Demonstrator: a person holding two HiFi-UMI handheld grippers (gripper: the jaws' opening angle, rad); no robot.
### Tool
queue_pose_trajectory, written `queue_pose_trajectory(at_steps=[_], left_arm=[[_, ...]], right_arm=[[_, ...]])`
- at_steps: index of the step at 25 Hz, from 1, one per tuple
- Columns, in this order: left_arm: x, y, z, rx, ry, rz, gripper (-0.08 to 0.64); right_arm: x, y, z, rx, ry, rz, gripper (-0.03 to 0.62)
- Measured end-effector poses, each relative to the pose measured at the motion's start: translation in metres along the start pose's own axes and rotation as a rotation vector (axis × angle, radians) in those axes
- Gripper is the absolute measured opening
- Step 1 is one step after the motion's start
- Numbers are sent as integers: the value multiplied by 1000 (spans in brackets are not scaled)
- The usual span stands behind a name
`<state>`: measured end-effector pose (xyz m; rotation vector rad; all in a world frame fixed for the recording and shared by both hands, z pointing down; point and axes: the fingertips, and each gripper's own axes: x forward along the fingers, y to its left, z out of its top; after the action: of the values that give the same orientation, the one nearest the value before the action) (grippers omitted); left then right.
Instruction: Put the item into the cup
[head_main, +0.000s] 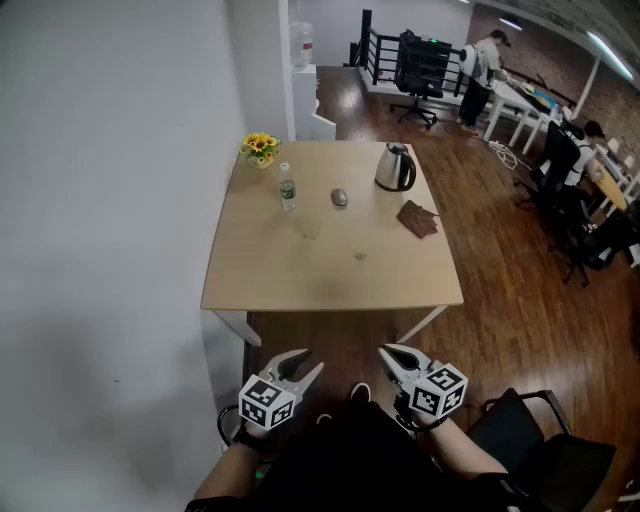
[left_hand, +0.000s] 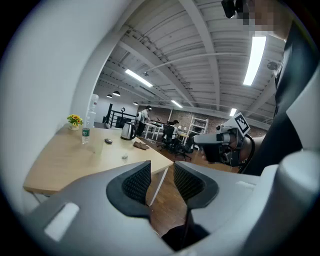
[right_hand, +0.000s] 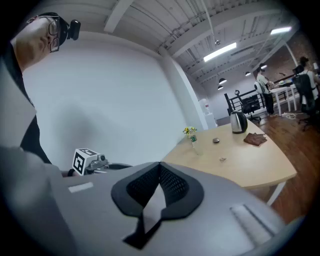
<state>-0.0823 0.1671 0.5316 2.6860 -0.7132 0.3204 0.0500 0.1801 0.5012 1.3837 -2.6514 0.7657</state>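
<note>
small item on table, well apart from left gripper, right gripper

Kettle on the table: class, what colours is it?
The kettle is silver with a black handle; the head view shows it best.

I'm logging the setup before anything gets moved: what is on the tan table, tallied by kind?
Pot of yellow flowers: 1
Water bottle: 1
Kettle: 1
Clear cup: 1
Small grey oval object: 1
Brown cloth: 1
Tiny item, too small to identify: 1
Total: 7
</note>
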Motion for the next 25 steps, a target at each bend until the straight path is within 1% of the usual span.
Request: queue_pose_trajectory(at_steps=[6, 12, 15, 18, 23, 25], left_arm=[[18, 29, 6, -9, 15, 19, 138], [46, 74, 19, -31, 32, 71, 138], [70, 100, 30, -41, 27, 100, 138], [100, 123, 41, -57, 50, 110, 138], [153, 168, 72, -56, 61, 147, 138], [172, 178, 83, -58, 65, 153, 138]], right_arm=[[27, -32, 13, 6, 4, -3, 8], [75, -68, 33, 7, 21, 48, 8], [104, -92, 48, 5, 34, 78, 8], [130, -119, 65, -3, 51, 112, 8], [172, -167, 92, -11, 92, 157, 8], [184, -183, 101, -16, 107, 180, 8]])
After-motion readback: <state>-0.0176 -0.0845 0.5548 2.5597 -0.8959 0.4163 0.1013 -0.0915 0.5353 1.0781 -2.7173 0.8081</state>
